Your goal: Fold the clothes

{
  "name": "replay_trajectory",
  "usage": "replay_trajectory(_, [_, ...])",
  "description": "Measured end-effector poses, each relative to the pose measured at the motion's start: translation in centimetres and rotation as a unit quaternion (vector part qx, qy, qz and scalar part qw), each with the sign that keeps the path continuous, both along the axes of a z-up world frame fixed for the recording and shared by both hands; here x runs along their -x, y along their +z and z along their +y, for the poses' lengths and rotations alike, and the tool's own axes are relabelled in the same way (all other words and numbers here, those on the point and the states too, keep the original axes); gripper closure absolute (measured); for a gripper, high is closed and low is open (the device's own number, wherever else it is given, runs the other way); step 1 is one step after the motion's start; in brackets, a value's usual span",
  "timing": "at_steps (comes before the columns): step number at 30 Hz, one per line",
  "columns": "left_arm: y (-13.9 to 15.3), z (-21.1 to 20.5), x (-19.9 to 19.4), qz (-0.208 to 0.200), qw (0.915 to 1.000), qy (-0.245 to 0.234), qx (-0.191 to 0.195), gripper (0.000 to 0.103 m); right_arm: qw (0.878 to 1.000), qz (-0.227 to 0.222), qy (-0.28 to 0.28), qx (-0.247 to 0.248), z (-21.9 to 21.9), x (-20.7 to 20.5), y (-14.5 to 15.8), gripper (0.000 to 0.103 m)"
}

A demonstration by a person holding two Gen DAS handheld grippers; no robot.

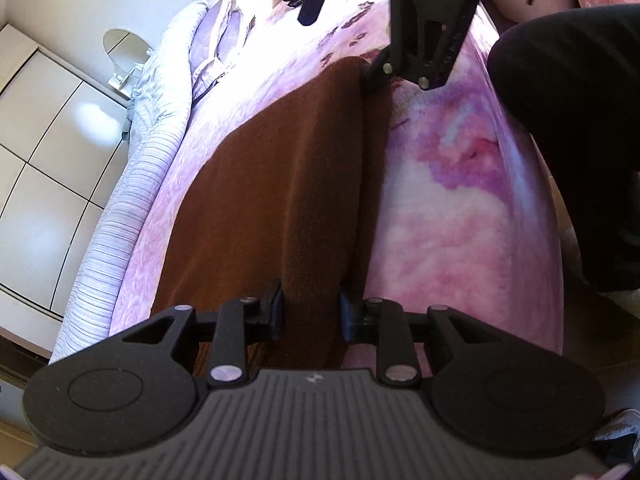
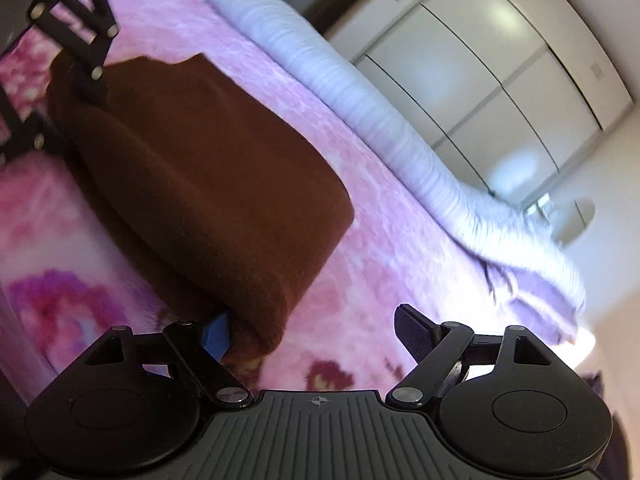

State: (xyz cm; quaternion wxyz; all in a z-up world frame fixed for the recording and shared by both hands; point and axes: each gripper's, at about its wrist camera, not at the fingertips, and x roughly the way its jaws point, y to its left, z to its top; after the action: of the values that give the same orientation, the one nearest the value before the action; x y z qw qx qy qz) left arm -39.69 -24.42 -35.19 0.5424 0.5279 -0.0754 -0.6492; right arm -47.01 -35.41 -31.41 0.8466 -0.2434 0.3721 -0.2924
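While a pink floral blanket (image 1: 460, 216) covers the bed, a brown garment (image 1: 260, 200) is seen laid along it in a long folded strip, its long axis running from one gripper to the other. The near end is bracketed by the left gripper (image 1: 310, 312), whose fingers appear closed onto the raised fold. At the far end, the right gripper (image 2: 316, 336) is held with fingers spread wide, the cloth's corner lying just beside its left, blue-tipped finger (image 2: 216, 338) and ungripped. A re-grasp there is judged necessary before any lengthwise fold.
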Motion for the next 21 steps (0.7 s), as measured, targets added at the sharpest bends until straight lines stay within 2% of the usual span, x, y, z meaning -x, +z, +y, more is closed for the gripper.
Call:
replay_trajectory(2, [0.7, 0.6, -0.2, 0.009, 0.9999, 0.007, 0.003, 0.077, 1.0, -0.005, 0.005, -0.001, 0.4, 0.5, 0.4, 0.02])
replay_trajectory(8, [2.8, 3.6, -1.4, 0.05, 0.9973, 0.043, 0.031, 0.076, 0.999, -0.025, 0.007, -0.045, 1.3, 1.6, 2.7, 0.02])
replay_trajectory(12, [3.9, 5.2, -2.9, 0.097, 0.9907, 0.082, 0.049, 0.076, 0.991, -0.093, 0.02, -0.095, 1.2, 1.9, 5.0, 0.021])
replay_trajectory(13, [4.0, 5.2, -3.3, 0.103, 0.9893, 0.091, 0.05, 0.076, 0.989, -0.107, 0.023, -0.102, 1.2, 1.9, 5.5, 0.023])
replay_trajectory(14, [4.0, 5.1, -3.6, 0.106, 0.9881, 0.1, 0.049, 0.076, 0.987, -0.12, 0.027, -0.108, 1.2, 1.9, 6.0, 0.033])
replay_trajectory(17, [3.5, 4.5, -4.4, 0.112, 0.9858, 0.118, 0.04, 0.076, 0.982, -0.134, 0.031, -0.133, 0.6, 0.8, 6.3, 0.051])
replay_trajectory(20, [2.2, 3.9, -4.8, 0.11, 0.9861, 0.124, 0.015, 0.077, 0.976, -0.128, 0.03, -0.175, -0.6, -0.5, 5.3, 0.062])
replay_trajectory(21, [2.0, 3.9, -4.9, 0.111, 0.9861, 0.123, 0.011, 0.077, 0.973, -0.12, 0.027, -0.194, -1.2, -1.0, 4.5, 0.062])
